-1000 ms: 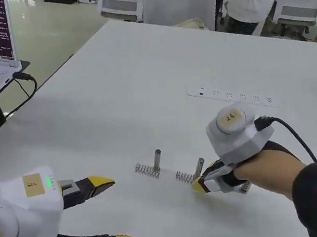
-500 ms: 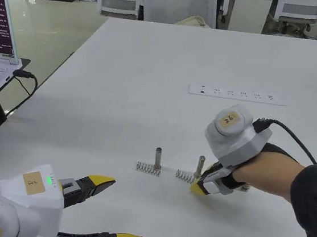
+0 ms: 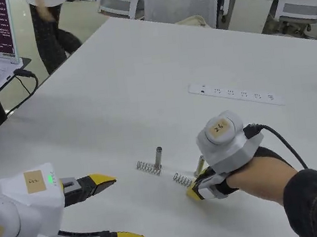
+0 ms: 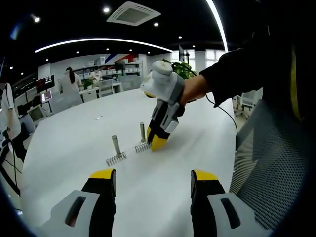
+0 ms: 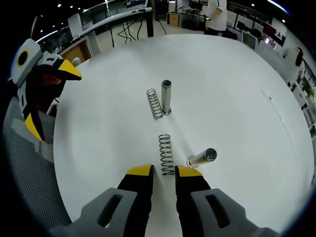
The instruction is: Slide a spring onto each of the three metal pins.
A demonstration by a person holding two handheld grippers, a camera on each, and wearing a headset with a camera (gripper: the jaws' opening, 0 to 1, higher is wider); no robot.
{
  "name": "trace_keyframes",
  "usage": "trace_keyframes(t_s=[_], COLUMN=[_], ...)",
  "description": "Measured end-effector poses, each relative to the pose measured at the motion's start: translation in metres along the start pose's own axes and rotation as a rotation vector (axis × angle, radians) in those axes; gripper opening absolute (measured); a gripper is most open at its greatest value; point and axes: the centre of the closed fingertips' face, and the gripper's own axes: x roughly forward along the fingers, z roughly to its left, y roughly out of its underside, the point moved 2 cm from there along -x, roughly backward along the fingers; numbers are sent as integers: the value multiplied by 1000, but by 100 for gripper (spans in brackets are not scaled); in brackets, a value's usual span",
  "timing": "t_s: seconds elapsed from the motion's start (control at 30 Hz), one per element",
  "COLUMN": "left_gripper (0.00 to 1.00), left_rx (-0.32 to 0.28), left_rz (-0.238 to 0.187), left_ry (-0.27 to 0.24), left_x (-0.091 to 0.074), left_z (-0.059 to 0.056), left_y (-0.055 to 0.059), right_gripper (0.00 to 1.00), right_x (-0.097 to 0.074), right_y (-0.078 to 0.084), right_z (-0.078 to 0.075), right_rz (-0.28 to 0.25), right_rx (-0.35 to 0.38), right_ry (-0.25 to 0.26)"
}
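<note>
Since it's idle for now, my left gripper (image 3: 118, 210) hangs near me in the head view, wide open and empty; its sticker (image 3: 34, 181) is unreadable. Left gripper view: right gripper (image 4: 158, 143) sits at the right-hand spring (image 4: 143, 146) lying by its pin (image 4: 142, 132). Right gripper view: jaws barely apart, straddling the spring's near end for a pickup, not pinching yet I reckon.

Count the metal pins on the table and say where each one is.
2. The far pin stands with a spring lying beside it; the near pin stands just beside the right tongs' tips. Another may be hidden by the hand.
</note>
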Motion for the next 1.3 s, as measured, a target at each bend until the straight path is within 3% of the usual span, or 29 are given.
trace_keyframes(t_s=[0.27,0.5,0.8,0.87,1.3], left_gripper=[56,56,54,53,45], left_rx=[0,1,31,42,112], left_rz=[-3,0,9,6,-13], left_ry=[2,5,29,35,76], left_x=[0,0,5,6,7], left_z=[0,-1,-4,-5,-14], left_y=[-1,0,-3,-6,-17], right_gripper=[9,8,8,8,8], right_x=[0,-2,-31,-41,-79], right_y=[2,3,-4,-6,-13], right_z=[3,3,25,38,84], right_rz=[26,27,25,28,85], right_rx=[-100,-111,-177,-176,-313], right_ry=[18,12,-52,-105,-213])
